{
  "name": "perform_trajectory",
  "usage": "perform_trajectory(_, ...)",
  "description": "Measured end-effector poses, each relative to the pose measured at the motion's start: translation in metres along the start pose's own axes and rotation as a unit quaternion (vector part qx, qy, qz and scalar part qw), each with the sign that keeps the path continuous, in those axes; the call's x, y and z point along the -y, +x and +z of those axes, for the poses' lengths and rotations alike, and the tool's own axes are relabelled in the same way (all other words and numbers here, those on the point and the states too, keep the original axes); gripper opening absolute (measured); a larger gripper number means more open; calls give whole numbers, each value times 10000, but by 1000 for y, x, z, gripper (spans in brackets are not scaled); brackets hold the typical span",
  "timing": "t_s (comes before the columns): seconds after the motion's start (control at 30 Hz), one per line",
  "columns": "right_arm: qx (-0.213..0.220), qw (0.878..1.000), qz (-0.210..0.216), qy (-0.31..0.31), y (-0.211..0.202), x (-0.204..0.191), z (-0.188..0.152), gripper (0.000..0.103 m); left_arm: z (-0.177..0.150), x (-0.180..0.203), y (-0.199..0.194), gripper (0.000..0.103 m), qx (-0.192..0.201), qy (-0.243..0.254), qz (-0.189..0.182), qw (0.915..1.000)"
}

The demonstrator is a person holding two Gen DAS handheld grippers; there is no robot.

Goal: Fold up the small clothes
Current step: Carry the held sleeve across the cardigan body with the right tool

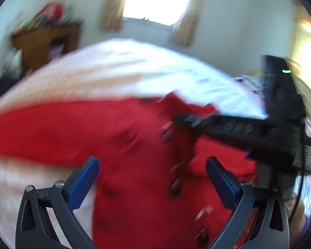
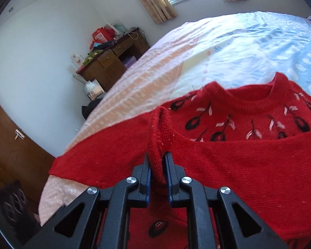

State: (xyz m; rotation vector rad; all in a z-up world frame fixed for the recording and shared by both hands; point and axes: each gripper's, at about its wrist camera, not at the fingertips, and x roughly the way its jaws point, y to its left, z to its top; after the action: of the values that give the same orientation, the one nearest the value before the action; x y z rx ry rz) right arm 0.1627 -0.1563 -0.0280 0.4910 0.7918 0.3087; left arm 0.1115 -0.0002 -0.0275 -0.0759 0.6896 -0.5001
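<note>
A small red knit sweater (image 2: 248, 166) with black and pink flower stitching lies on the bed, its round collar (image 2: 248, 101) toward the far side. My right gripper (image 2: 158, 159) is shut on the ribbed cuff (image 2: 159, 128) of a sleeve folded across the sweater's front. In the blurred left wrist view the sweater (image 1: 72, 130) spreads below my left gripper (image 1: 152, 164), which is open and empty just above the cloth. The right gripper (image 1: 180, 119) reaches in from the right there, its tips on the sweater.
The bed (image 2: 238, 41) has a pink and pale blue sheet. A brown wooden desk (image 2: 112, 62) piled with boxes stands by the far wall. A brown door (image 2: 8, 145) is at the left. Curtains (image 2: 155, 2) frame a bright window.
</note>
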Motion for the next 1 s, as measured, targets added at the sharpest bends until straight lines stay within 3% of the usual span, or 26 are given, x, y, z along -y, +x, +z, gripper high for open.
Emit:
perform_trajectory(0.07, -169, 9996, 200, 51, -3, 2, 7, 13, 6, 15, 15, 103, -217, 501, 88, 9985)
perform_trajectory(0.1, -270, 9995, 185, -14, -1, 1, 9, 16, 8, 14, 23, 103, -324, 477, -140, 9982)
perform_trajectory(0.2, -740, 9942, 733, 261, 4, 14, 15, 25, 14, 2, 49, 103, -664, 83, -51, 9977)
perform_trajectory(0.33, -536, 9924, 894, 657, -12, 36, 14, 30, 19, -11, 76, 103, -1028, -462, -272, 9933)
perform_trajectory(0.43, 117, 9978, 268, 591, -45, 51, 6, 30, 21, -8, 77, 101, -917, -577, -324, 9936)
perform_trajectory(0.5, 656, 9964, -295, 448, -72, 64, 0, 30, 20, -8, 76, 85, -828, -574, -411, 9941)
perform_trajectory(0.53, 918, 9923, -742, 386, -89, 71, -5, 30, 19, -9, 78, 82, -829, -572, -343, 9943)
perform_trajectory(0.63, 1451, 9751, -1582, 557, -129, 102, -17, 29, 20, -14, 76, 50, -737, -631, -112, 9952)
perform_trajectory(0.67, 1570, 9683, -1820, 673, -140, 113, -21, 29, 19, -17, 77, 32, -731, -654, -62, 9952)
perform_trajectory(0.7, 1652, 9600, -2118, 791, -151, 125, -25, 22, 20, -19, 78, 18, -743, -686, -10, 9949)
perform_trajectory(0.73, 1654, 9529, -2390, 868, -159, 135, -27, 13, 20, -23, 80, 14, -745, -739, 23, 9945)
perform_trajectory(0.8, 1562, 9474, -2610, 995, -169, 153, -28, 13, 22, -27, 77, 10, -617, -874, -102, 9942)
perform_trajectory(0.9, 1266, 9481, -2783, 879, -158, 159, -32, 13, 22, -30, 68, 8, -347, -953, 89, 9948)
perform_trajectory(1.0, 965, 9509, -2808, 875, -147, 169, -43, 13, 18, -43, 66, 9, -322, -1208, 127, 9921)
